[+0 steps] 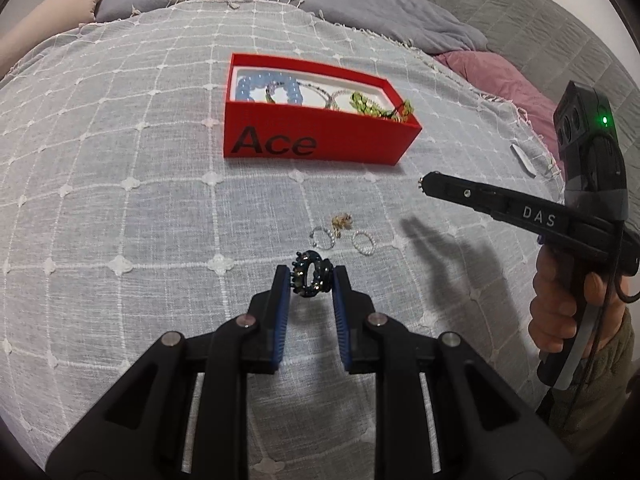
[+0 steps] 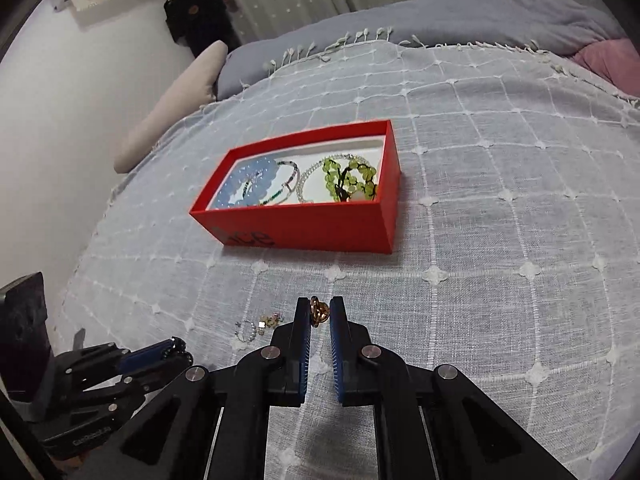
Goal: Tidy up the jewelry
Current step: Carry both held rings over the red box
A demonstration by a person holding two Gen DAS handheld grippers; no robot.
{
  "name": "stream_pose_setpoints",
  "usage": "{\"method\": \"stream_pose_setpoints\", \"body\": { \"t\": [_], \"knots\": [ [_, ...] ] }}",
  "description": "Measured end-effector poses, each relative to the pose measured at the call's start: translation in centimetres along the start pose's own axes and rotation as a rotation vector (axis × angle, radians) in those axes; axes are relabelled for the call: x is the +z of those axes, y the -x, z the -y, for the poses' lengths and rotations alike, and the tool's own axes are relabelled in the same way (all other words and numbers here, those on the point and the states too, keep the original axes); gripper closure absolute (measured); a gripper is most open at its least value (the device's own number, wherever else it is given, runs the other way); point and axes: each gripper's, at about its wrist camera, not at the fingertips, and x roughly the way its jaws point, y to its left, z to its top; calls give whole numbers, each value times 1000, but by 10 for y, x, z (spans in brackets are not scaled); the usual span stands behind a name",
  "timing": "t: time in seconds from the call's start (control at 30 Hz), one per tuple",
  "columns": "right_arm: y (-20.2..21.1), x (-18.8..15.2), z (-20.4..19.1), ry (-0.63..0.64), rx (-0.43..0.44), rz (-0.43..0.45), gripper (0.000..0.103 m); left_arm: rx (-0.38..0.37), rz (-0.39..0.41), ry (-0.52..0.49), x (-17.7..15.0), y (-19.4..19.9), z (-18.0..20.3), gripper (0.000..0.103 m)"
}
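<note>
Above a grey checked bedspread [image 1: 120,184], the left gripper [image 1: 311,280] pinches a dark studded ring [image 1: 312,276] and the right gripper [image 2: 319,314] a small gold ring [image 2: 318,315], both light, rigid, slippery, best gripped across the band, short of the red jewelry box [image 2: 304,224].

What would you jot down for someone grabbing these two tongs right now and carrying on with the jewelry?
Left tongs: shut on a dark beaded ring, just above the bedspread.
Right tongs: shut on a small gold ring.
Open red cardboard box: already holds blue, green and clear bead bracelets.
Left: drop both rings in the box, then collect the small pearl rings and gold charm on the grey checked bedspread.
</note>
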Motion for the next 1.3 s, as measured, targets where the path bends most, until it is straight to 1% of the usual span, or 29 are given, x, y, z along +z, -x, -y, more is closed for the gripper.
{"method": "stream_pose_setpoints", "body": {
  "t": [0.1,0.27,0.37,0.63,0.77,0.9,1.0,1.07,1.3],
  "knots": [
    [6,2,-2,-5,20,15,94,-2,31,2,5,6,-2,80],
    [11,7,-3,-11,36,30,94,15,81,-13,13,12,-1,80],
    [15,9,-1,-21,50,41,94,9,114,-25,19,16,-1,80],
    [19,18,2,-56,119,62,94,17,206,-87,33,23,6,80],
    [23,24,2,-62,138,81,94,26,241,-113,40,24,10,80],
    [22,31,1,-63,149,87,94,41,250,-122,48,21,10,80],
    [20,40,-1,-58,153,94,94,38,262,-124,57,19,11,80],
    [18,47,-1,-60,155,98,94,39,267,-119,67,16,10,80],
    [3,73,-4,-61,150,106,94,11,252,-94,95,-3,1,80]
  ]
}}
